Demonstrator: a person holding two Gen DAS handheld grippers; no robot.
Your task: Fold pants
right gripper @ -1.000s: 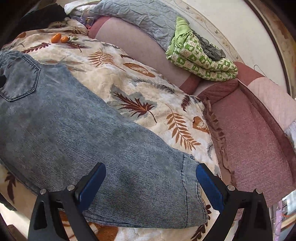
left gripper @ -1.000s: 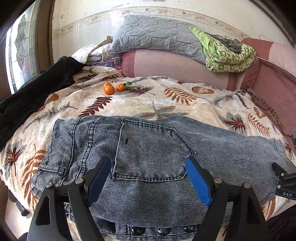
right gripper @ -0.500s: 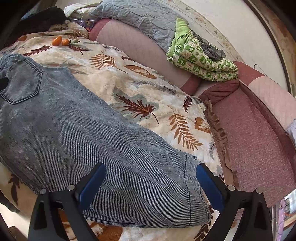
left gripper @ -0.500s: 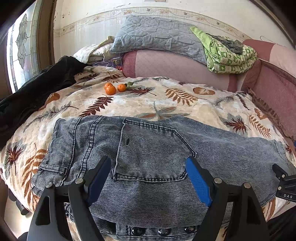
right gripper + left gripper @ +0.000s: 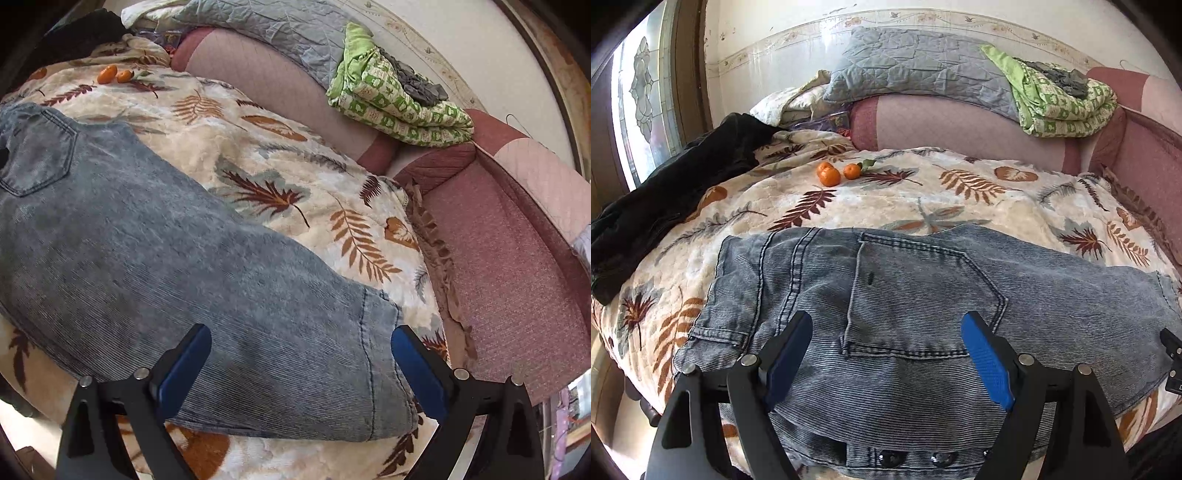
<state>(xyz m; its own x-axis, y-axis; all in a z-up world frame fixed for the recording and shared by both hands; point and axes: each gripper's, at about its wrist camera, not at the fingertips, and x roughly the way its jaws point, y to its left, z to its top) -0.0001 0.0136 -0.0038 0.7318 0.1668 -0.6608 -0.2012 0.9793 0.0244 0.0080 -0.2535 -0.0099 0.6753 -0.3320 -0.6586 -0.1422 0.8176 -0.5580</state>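
Note:
Grey-blue denim pants (image 5: 916,314) lie flat across a leaf-patterned blanket on the bed, waist end to the left, back pocket up, leg hems to the right (image 5: 384,369). My left gripper (image 5: 886,350) is open and empty, held over the seat and pocket area near the bed's front edge. My right gripper (image 5: 301,363) is open and empty, held over the leg end, its jaws to either side of the hem seam. The tip of the right gripper shows at the right edge of the left wrist view (image 5: 1172,354).
Three small oranges (image 5: 836,173) lie on the leaf blanket (image 5: 960,199) beyond the pants. A black garment (image 5: 672,199) lies at the left. Grey pillow (image 5: 916,70) and green quilt (image 5: 1063,103) rest on a pink bolster at the back. A maroon cover (image 5: 517,266) lies to the right.
Both grippers have drawn back and up slightly, so the pants sit a little lower and farther in each view. Both stay open. The pants have not moved.

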